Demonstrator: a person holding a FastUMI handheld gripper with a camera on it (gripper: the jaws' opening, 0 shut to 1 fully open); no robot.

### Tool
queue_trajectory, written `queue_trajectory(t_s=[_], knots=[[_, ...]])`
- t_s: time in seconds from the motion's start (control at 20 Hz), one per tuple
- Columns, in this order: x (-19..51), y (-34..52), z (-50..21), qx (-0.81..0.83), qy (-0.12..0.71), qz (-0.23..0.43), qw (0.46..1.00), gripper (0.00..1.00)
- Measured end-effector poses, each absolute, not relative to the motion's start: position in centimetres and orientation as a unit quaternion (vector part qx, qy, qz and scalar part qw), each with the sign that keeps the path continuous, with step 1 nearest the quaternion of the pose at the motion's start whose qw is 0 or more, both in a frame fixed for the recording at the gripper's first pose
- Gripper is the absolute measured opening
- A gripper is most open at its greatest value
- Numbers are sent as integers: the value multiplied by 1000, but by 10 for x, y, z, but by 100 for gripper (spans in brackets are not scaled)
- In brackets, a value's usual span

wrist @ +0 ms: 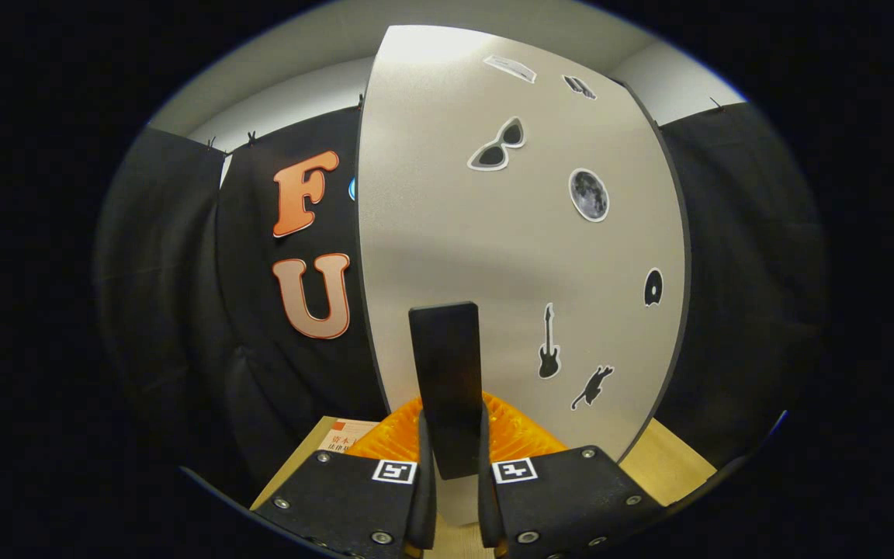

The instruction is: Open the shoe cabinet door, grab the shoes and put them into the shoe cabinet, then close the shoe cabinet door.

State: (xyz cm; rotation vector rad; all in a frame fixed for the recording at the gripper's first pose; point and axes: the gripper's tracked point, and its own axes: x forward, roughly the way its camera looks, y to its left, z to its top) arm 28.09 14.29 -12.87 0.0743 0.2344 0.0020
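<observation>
We see our hand-held gripper (451, 497) squeezing its 2 fingers on the black door handle (447, 373) of the gray shoe cabinet door (509, 233), which has stickers on it.

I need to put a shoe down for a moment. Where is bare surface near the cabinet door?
Bare wooden tabletop shows right of the cabinet door, beside the gripper. Left is crowded: an orange ribbed object and a booklet lie there. The gripper's fingers are shut on the door's black handle, filling the middle.
</observation>
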Motion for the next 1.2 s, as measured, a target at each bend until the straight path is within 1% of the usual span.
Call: queue_trajectory(t_s=[0.15, 0.55, 0.8, 1.05, 1.2], knots=[[271, 135, -126, 29, 107, 9, 994, 21], [225, 101, -121, 41, 103, 70, 991, 21], [213, 86, -118, 52, 97, 111, 988, 21], [195, 61, -117, 61, 85, 133, 986, 21], [186, 42, -118, 68, 79, 131, 986, 21]])
